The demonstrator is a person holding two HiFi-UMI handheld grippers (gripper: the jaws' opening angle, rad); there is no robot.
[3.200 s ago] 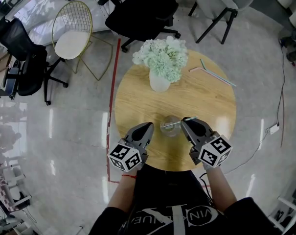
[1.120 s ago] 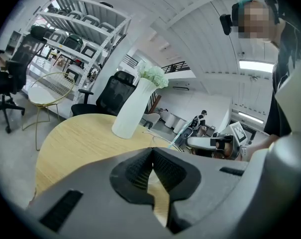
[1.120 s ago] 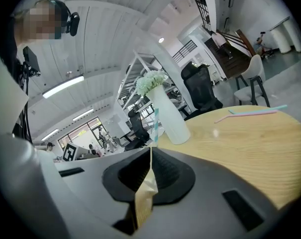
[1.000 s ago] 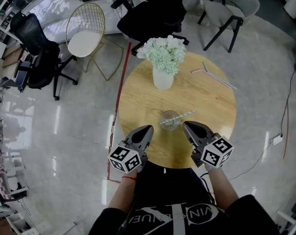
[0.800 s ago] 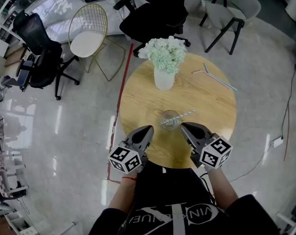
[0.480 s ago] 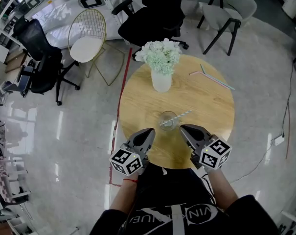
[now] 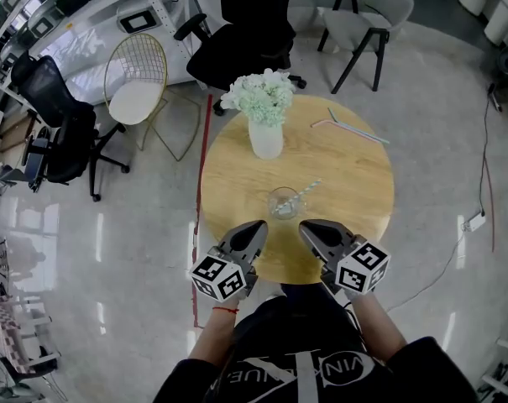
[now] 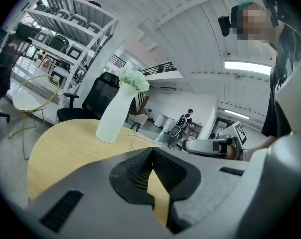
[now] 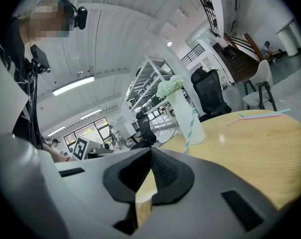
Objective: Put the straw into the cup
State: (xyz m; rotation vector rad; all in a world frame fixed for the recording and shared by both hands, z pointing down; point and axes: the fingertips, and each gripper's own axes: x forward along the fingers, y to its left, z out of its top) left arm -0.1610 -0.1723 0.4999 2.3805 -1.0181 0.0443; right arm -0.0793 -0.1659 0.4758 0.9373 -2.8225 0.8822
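**Scene from above, nearest items first.** The left gripper (image 7: pixel 255 227) and right gripper (image 7: pixel 307 227) sit at the near edge of a round wooden table (image 7: pixel 354 191), one on each side of the cup (image 7: pixel 282 201) and just short of it. In both gripper views the ribbed pads meet at the tips, so each pair of jaws is closed with nothing between them. Neither gripper touches the cup.

The cup is a clear glass standing upright on the table's near half. The straw (image 7: pixel 304 193) stands inside it: thin, with white and pale teal stripes. Its lower end is in the glass, and its upper part leans over the rim to the cup's right and away from the person.

Beyond the cup, a white vase (image 7: pixel 265 137) holds pale green flowers (image 7: pixel 258 95). Farther right of the cup, near the table's far edge, lie two loose straws (image 7: pixel 348 126), one of them bent. Chairs stand on the floor beyond the table, well apart from the cup.
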